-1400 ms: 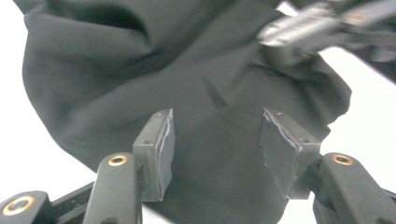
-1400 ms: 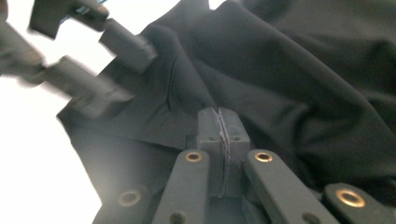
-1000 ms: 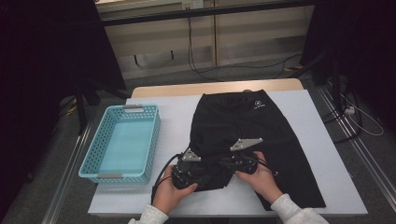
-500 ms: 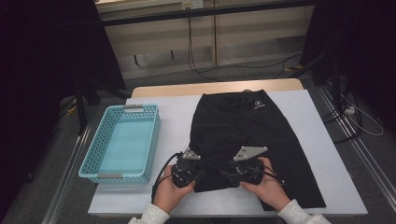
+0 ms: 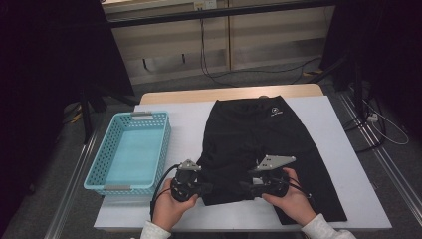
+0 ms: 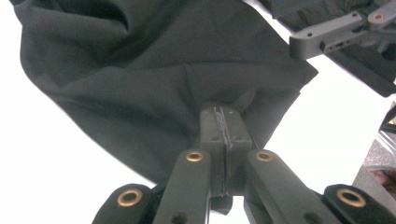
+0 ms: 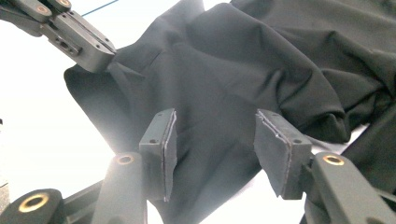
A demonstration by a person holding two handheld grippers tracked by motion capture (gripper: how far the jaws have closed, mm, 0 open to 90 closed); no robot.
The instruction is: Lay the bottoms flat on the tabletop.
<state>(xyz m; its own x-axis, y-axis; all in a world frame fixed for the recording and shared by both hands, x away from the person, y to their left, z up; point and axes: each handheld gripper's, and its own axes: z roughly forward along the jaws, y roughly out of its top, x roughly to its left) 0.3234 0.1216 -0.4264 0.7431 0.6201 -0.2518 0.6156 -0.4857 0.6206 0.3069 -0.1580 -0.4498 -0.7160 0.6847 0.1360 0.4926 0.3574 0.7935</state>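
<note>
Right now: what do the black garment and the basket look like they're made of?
Black garment: thin, matte woven or knit fabric, probably synthetic; it drapes in soft folds and bunches where the left gripper pinches it. Basket: light blue moulded plastic, going by its perforated walls and slightly glossy, rigid rim.

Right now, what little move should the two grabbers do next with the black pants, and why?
Probably close the right gripper on the fabric. Its jaws have just been opening and stand apart over the black pants without pinching, while the left gripper is shut on the hem. With both corners held, the leg could likely be folded.
</note>
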